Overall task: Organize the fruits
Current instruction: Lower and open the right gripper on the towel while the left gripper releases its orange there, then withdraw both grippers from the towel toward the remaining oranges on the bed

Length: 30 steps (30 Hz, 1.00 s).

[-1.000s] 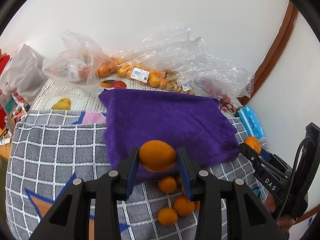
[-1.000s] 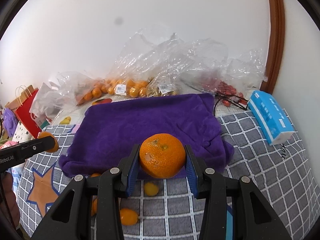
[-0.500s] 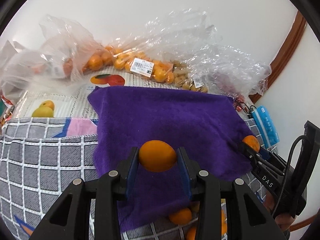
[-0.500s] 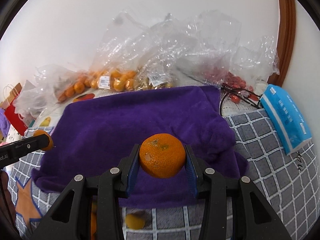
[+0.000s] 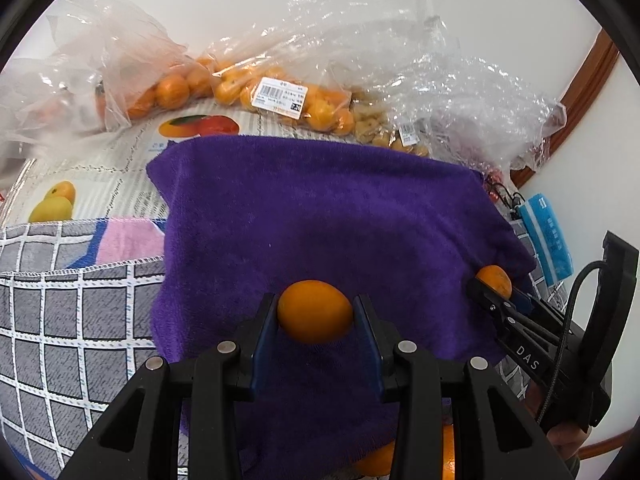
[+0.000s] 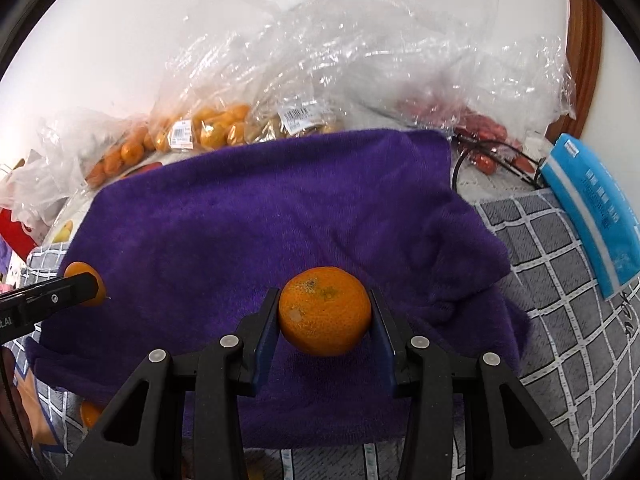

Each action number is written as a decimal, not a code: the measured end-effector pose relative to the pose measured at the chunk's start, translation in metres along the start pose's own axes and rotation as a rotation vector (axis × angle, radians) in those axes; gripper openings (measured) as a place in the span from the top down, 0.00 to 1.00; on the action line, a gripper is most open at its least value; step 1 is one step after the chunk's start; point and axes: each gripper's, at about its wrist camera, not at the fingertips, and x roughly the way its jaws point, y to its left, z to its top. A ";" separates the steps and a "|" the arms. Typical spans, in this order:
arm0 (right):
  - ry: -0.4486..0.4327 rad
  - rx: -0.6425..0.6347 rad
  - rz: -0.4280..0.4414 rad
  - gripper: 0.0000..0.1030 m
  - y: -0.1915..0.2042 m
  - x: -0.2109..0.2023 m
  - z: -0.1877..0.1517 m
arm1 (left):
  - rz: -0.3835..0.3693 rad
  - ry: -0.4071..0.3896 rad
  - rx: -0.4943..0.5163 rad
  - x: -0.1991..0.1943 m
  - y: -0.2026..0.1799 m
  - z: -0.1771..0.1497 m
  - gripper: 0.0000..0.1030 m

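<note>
My left gripper point(image 5: 315, 312) is shut on a small smooth orange point(image 5: 314, 309), held just above the near part of a purple towel point(image 5: 320, 216). My right gripper point(image 6: 324, 312) is shut on a larger, speckled mandarin point(image 6: 324, 310) over the same purple towel point(image 6: 260, 224). Each gripper shows in the other's view: the right one point(image 5: 490, 286) at the towel's right edge, the left one point(image 6: 86, 284) at its left edge. A few loose oranges point(image 5: 376, 460) peek out under the towel's near edge.
Clear plastic bags of oranges point(image 5: 280, 96) and other fruit point(image 6: 480, 136) lie along the white wall behind the towel. A blue tissue pack point(image 6: 592, 208) sits on the grey checked cloth point(image 6: 560, 280) at right. A black cable point(image 6: 492, 156) lies beside the towel's far right corner.
Both grippers moved forward and down over the purple towel, each still holding its fruit. The loose oranges on the checked cloth have slid almost out of view beneath the fingers.
</note>
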 end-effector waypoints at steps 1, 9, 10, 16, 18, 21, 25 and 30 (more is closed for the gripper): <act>0.005 0.002 0.002 0.59 0.000 0.001 -0.001 | 0.003 0.003 0.005 0.001 -0.001 0.000 0.65; 0.010 -0.009 -0.004 0.54 0.001 -0.004 -0.001 | 0.048 0.056 0.011 0.006 -0.002 -0.006 0.62; 0.006 -0.008 -0.004 0.49 0.001 -0.008 0.000 | 0.056 0.058 0.017 0.004 -0.003 -0.007 0.55; -0.029 0.013 -0.013 0.27 0.001 -0.042 -0.002 | 0.060 -0.020 0.019 -0.025 -0.008 -0.018 0.43; -0.042 0.018 -0.022 0.27 0.001 -0.053 -0.005 | 0.058 -0.025 0.011 -0.035 -0.009 -0.024 0.43; -0.064 0.012 -0.036 0.23 0.004 -0.073 -0.012 | 0.066 -0.047 0.008 -0.051 -0.012 -0.034 0.43; -0.102 -0.009 -0.063 0.19 0.009 -0.099 -0.021 | 0.076 -0.105 0.002 -0.078 -0.015 -0.047 0.43; -0.142 -0.015 -0.056 0.19 0.016 -0.126 -0.034 | 0.094 -0.119 0.000 -0.100 -0.014 -0.060 0.45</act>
